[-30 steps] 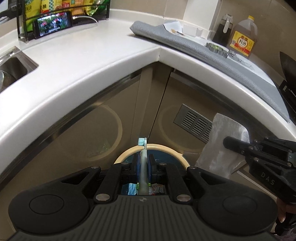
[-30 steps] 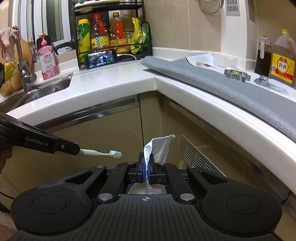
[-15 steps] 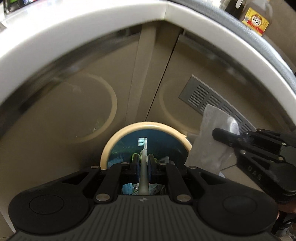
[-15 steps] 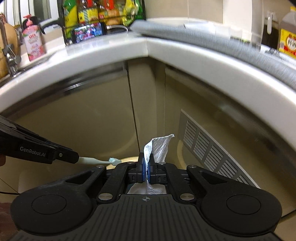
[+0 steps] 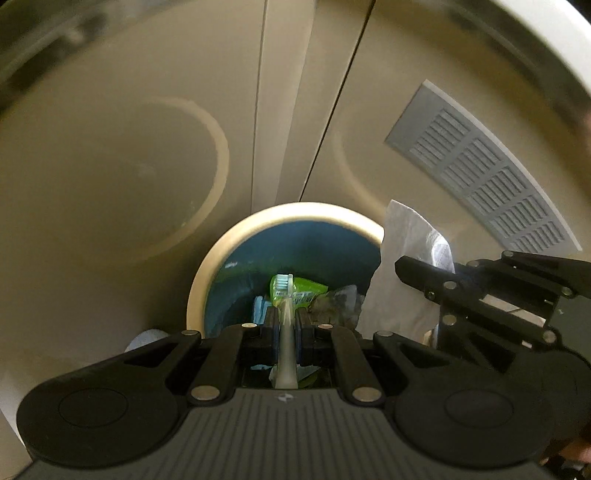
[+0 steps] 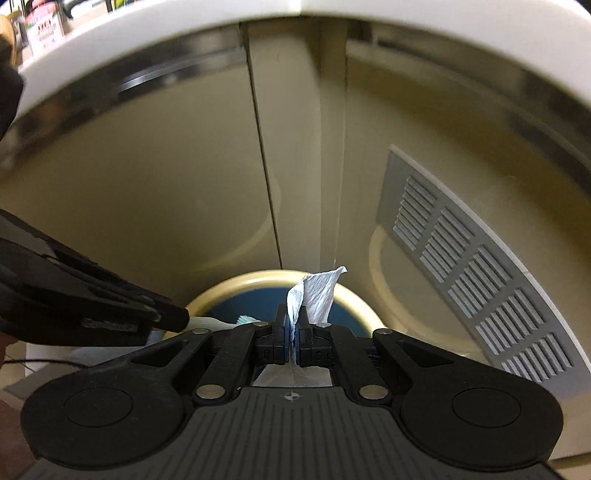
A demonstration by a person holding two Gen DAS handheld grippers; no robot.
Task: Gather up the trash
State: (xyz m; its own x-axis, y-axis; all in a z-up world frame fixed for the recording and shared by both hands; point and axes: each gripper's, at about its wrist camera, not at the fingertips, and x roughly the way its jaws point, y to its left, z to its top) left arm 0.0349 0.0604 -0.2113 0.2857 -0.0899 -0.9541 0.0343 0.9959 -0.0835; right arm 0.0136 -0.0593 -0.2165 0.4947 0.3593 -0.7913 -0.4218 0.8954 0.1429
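Observation:
My left gripper (image 5: pixel 287 314) is shut on a pale toothbrush (image 5: pixel 284 295), whose bristled head points down over the mouth of a round trash bin (image 5: pixel 229 236) with a cream rim and a blue liner. Inside the bin lie a green packet (image 5: pixel 308 288) and other crumpled waste. My right gripper (image 6: pixel 293 317) is shut on a white paper towel (image 6: pixel 317 291), which hangs at the bin's right rim (image 6: pixel 354 299). In the left wrist view the right gripper (image 5: pixel 400 264) and its paper towel (image 5: pixel 410 251) show at the right. In the right wrist view the left gripper (image 6: pixel 183 319) reaches in from the left.
Beige cabinet doors (image 5: pixel 110 166) meet in a corner straight behind the bin. A grey vent grille (image 5: pixel 484 173) is set in the right-hand door. The white countertop edge (image 6: pixel 184 33) curves overhead. Something pale blue (image 5: pixel 146 338) lies on the floor left of the bin.
Both grippers have come down from counter height toward the bin and tilted further downward. The counter has slid out of view, and the bin's inside now shows under the toothbrush.

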